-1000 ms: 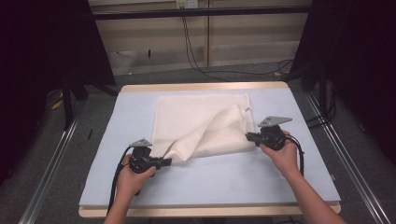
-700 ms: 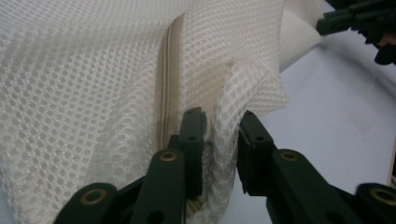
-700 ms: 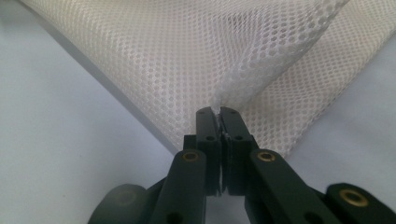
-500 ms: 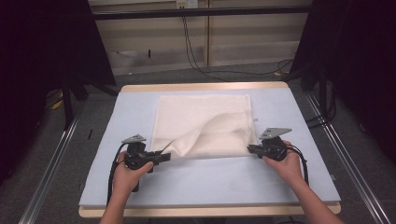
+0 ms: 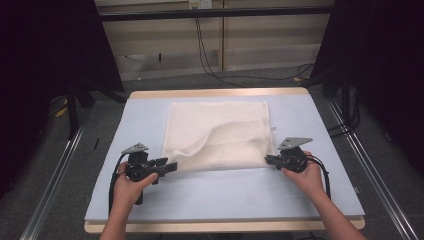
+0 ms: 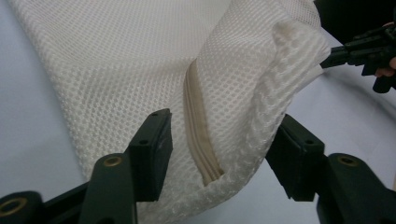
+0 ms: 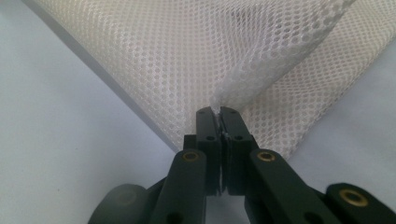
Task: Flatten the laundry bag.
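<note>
From above, a cream-white mesh laundry bag lies flat on the pale blue table mat — the left gripper at its near-left corner, the right gripper at its near-right corner. In the left gripper view, the left gripper's 2 jaws have just been opening and stand apart, the bag's zipped corner between them without being pressed. In the right gripper view the jaws are clamped together on a pinch of the bag's mesh edge — the fabric rises from their tips.

one white mesh bag, two hand-held tools, left tool and right tool, one table
</note>
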The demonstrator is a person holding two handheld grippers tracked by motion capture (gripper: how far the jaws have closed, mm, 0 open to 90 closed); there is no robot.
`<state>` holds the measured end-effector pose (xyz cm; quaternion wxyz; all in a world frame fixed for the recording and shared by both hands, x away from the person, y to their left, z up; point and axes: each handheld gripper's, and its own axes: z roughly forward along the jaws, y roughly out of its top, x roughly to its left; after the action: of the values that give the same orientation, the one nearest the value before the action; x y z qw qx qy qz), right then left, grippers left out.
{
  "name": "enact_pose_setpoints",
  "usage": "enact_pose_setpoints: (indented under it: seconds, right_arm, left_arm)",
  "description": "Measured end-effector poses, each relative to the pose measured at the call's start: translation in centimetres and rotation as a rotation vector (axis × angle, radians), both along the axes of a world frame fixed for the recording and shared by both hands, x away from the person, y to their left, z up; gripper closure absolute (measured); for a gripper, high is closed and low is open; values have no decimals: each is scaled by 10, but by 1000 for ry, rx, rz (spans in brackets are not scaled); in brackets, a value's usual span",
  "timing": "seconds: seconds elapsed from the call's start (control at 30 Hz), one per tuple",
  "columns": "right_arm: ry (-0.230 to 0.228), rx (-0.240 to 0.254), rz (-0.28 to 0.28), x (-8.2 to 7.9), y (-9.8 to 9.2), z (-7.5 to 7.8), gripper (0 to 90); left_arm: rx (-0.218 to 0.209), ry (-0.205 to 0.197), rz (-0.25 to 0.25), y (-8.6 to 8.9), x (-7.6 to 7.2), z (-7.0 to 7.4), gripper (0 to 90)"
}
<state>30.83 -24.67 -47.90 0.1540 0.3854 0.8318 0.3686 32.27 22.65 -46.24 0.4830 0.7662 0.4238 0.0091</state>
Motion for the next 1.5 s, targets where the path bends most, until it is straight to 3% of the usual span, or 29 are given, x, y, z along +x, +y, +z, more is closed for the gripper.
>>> enact_pose_setpoints:
  seconds: [0.13,0.4,0.5,0.7,0.93,1.17,1.3,1.37,1.43,1.5]
  right_arm:
    - [3,3,1,0,0,0,880]
    - [2,-7,-2,0,1,1,880]
    - [4,-6,0,0,1,1,881]
    - [2,-9,0,0,1,1,880]
    - [6,-6,0,1,0,0,880]
    - [6,-1,-2,1,0,0,880]
    - [7,-1,-2,1,0,0,880]
    - [7,-2,-1,1,0,0,880]
    - [9,-1,-2,1,0,0,880]
    - [12,-2,-4,1,1,0,880]
  left_arm:
    - [-8,-17,-10,5,-1,2,371]
    - [23,4,-8,13,0,1,259]
    - [7,19,-5,16,0,2,244]
    - [53,22,-14,24,4,9,237]
    - [31,55,11,31,9,8,288]
    - [2,40,40,35,14,11,400]
    - [-11,43,52,37,18,15,470]
    - [-15,37,42,36,20,15,563]
    - [-34,28,36,32,22,16,536]
    - [-2,12,26,27,25,17,496]
